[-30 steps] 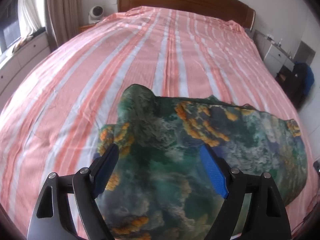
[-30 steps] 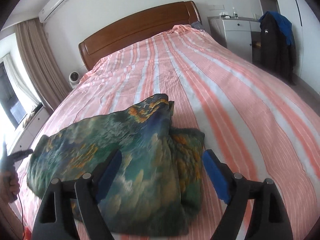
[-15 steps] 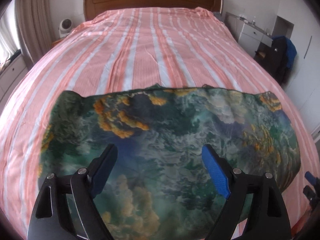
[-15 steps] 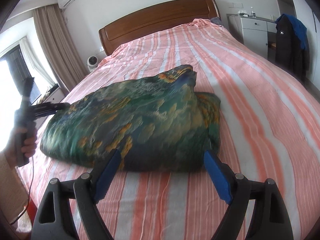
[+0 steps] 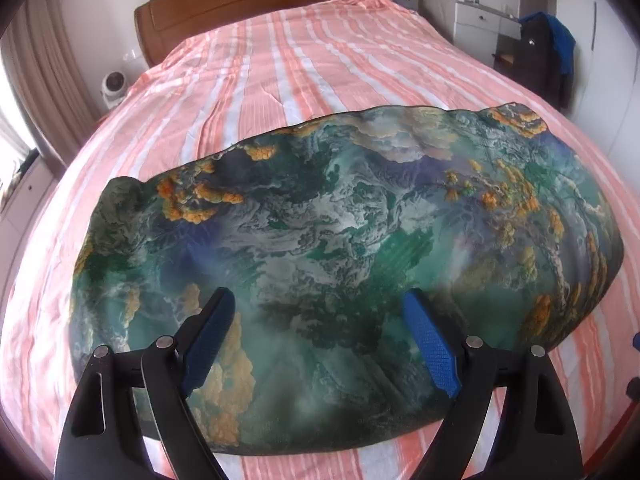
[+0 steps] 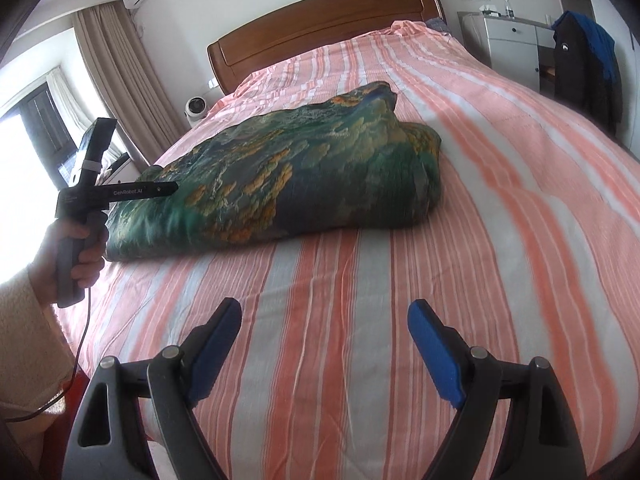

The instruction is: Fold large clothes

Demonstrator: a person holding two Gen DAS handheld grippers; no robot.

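The garment (image 5: 344, 240), a green and orange printed piece, now lies as a flat folded slab across the near part of the striped bed (image 6: 500, 200), no longer bunched as it was a second ago. The left gripper (image 5: 320, 340) hangs released above it; the right gripper (image 6: 324, 348), also released, has backed off over bare sheet. That fold looks finished.

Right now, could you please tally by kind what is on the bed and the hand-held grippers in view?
Folded green-patterned garment: 1
Striped pink bedsheet: 1
Hand-held grippers: 2, left hand-held gripper and right hand-held gripper, both open and empty
Total: 4
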